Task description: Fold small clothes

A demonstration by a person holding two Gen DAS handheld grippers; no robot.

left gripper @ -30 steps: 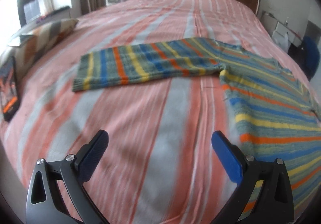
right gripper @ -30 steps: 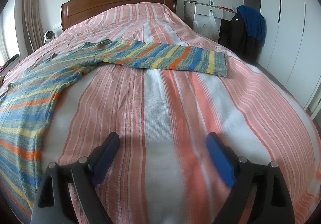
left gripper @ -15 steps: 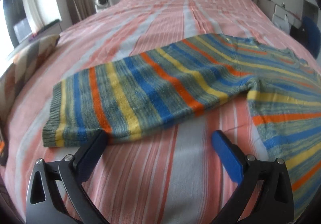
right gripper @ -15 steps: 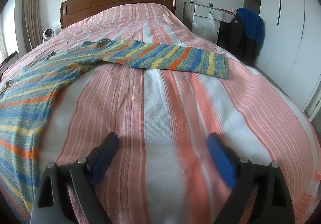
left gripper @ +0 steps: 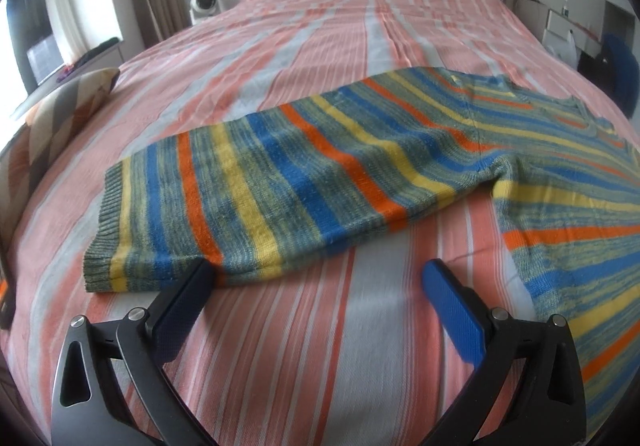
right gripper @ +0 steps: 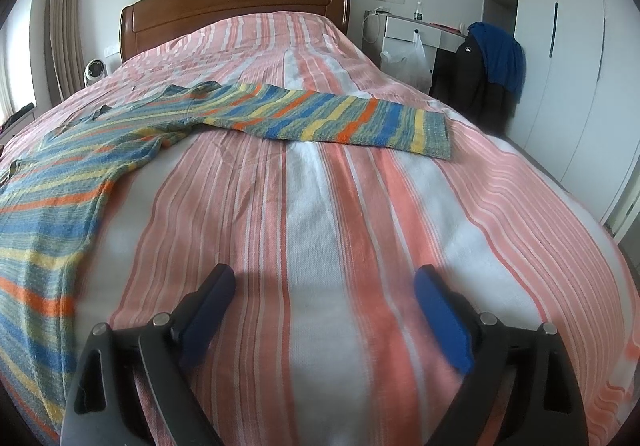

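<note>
A striped knit sweater (left gripper: 320,174) in blue, orange, yellow and grey-green lies flat on the bed, sleeves spread out. In the left wrist view its left sleeve lies across the middle, cuff (left gripper: 104,230) at the left. My left gripper (left gripper: 316,274) is open and empty, just in front of the sleeve's near edge, its left fingertip (left gripper: 200,270) at that edge. In the right wrist view the sweater (right gripper: 80,174) lies to the left, its right sleeve (right gripper: 352,122) stretching right. My right gripper (right gripper: 324,282) is open and empty over bare bedspread, well short of that sleeve.
The bed has a pink, orange and white striped bedspread (right gripper: 320,226) and a wooden headboard (right gripper: 236,10). A patterned cushion (left gripper: 60,118) lies at the left bed edge. A bedside table (right gripper: 408,34), a chair with jackets (right gripper: 484,74) and wardrobes (right gripper: 576,46) stand right.
My left gripper has moved forward to the left sleeve, which now fills the view. My right gripper has hardly moved. Both stay open.
</note>
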